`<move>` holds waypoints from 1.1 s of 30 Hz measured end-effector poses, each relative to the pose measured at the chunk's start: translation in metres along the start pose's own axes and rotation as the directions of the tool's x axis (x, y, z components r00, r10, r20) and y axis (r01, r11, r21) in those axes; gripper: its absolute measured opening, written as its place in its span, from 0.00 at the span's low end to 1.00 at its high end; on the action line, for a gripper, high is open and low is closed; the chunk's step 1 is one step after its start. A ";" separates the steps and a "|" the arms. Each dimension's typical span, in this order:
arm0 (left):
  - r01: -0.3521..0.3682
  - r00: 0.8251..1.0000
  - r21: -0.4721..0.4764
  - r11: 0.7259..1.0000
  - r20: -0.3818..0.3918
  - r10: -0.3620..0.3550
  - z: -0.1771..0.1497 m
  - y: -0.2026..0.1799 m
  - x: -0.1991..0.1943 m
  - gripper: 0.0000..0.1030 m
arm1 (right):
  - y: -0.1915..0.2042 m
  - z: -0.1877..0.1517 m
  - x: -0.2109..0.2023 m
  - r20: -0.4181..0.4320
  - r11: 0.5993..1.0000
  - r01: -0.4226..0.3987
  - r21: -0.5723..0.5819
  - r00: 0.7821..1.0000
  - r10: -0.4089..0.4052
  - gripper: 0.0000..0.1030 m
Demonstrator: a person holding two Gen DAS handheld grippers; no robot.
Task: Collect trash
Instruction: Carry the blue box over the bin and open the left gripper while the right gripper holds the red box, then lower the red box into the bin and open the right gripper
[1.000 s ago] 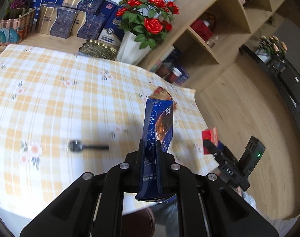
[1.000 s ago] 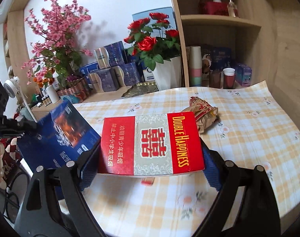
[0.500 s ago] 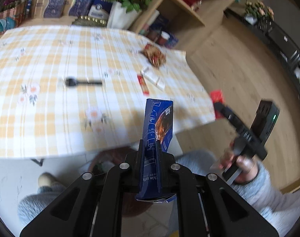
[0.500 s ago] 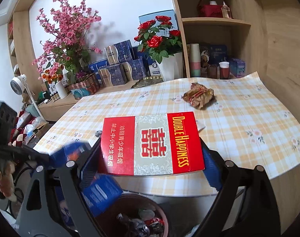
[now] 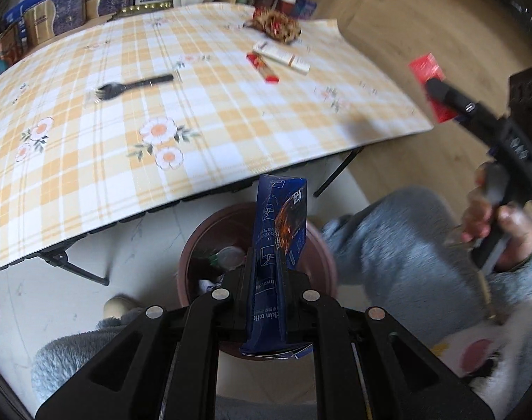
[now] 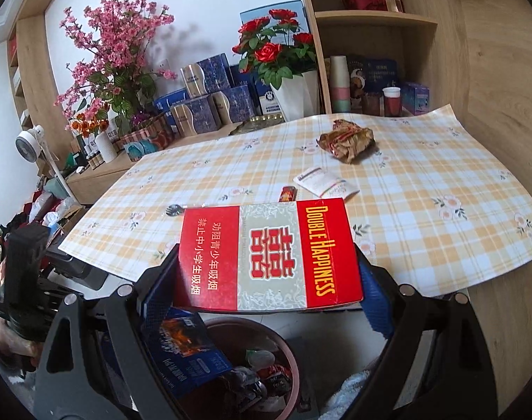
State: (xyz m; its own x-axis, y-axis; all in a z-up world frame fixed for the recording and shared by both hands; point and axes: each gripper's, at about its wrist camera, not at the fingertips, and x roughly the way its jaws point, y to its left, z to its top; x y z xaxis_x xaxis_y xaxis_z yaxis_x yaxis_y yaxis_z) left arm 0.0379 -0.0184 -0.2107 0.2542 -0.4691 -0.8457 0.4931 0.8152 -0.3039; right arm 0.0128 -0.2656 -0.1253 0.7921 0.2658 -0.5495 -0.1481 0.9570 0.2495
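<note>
My left gripper [image 5: 266, 262] is shut on a flattened blue carton [image 5: 278, 245] and holds it upright over a brown trash bin [image 5: 196, 245] beside the table; the carton [image 6: 182, 353] also shows over the bin [image 6: 287, 357] in the right wrist view. My right gripper [image 6: 266, 280] is shut on a red Double Happiness box [image 6: 269, 255], held near the table's front edge above the bin; it shows in the left wrist view [image 5: 430, 87] too. On the checked tablecloth [image 5: 213, 105] lie a crumpled brown wrapper [image 6: 346, 140], a white packet [image 6: 322, 182] and a small red wrapper [image 5: 262, 66].
A black plastic fork [image 5: 133, 84] lies on the table. Blue gift boxes [image 6: 210, 105], a white vase of red roses [image 6: 294, 91] and pink blossoms [image 6: 115, 52] stand behind it, with wooden shelves [image 6: 371, 70] at right. The person's grey-clad legs [image 5: 406, 262] flank the bin.
Both grippers have pulled back from the table and dropped toward the bin. The blue carton now hangs over the bin opening; the red box is still held.
</note>
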 end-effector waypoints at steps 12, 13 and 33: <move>0.010 1.000 -0.062 0.998 -0.024 -0.011 0.013 0.005 0.051 0.13 | -0.008 -0.021 0.007 -0.052 0.999 -0.003 0.043 0.999 0.006 0.85; 0.013 1.000 -0.067 0.998 -0.017 -0.014 0.015 0.006 0.051 0.21 | -0.008 -0.023 0.008 -0.058 0.999 -0.004 0.045 0.998 0.007 0.85; -0.225 0.859 -0.150 0.963 0.436 0.268 -0.010 0.022 -0.075 0.94 | 0.047 -0.069 0.053 -0.221 0.990 -0.118 -0.077 0.970 0.099 0.85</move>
State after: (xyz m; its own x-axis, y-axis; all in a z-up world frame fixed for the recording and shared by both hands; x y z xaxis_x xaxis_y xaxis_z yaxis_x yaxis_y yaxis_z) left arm 0.0216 0.0381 -0.1585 0.7133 -0.3326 -0.6169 0.2932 0.9411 -0.1684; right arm 0.0068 -0.1985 -0.1976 0.6232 0.3781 -0.6846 -0.2859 0.9249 0.2506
